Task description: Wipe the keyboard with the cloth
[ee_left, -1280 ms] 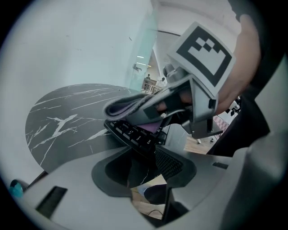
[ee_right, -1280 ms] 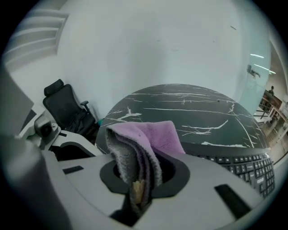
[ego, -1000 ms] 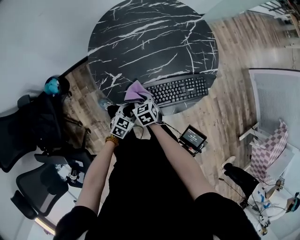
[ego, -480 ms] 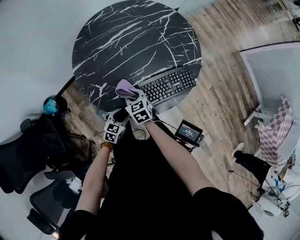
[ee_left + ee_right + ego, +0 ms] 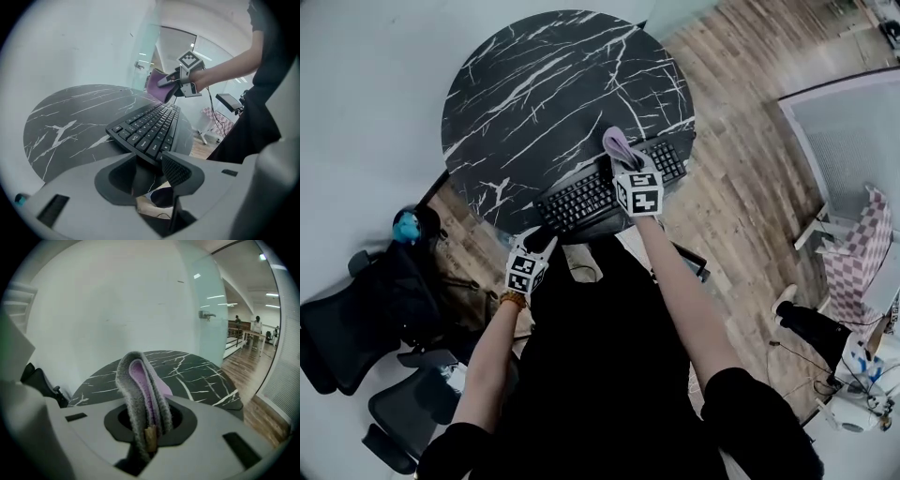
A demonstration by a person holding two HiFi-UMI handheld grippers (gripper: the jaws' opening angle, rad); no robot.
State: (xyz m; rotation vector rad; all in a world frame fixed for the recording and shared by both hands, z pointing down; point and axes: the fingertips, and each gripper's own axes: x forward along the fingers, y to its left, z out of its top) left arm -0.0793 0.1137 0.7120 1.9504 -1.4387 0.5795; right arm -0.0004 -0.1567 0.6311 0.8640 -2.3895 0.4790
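The left tool [image 5: 150,172] hung with jaws apart and empty just off the surface's near edge, by the keyboard's left end, seemingly placed to steady it. The black keyboard [image 5: 581,195] lay along that near edge of the round, marble-patterned surface [image 5: 544,84]. Toward its right end, the right tool [image 5: 146,425] pinched the folded purple cloth [image 5: 140,380] tight, its free end out front, apparently to begin wiping.
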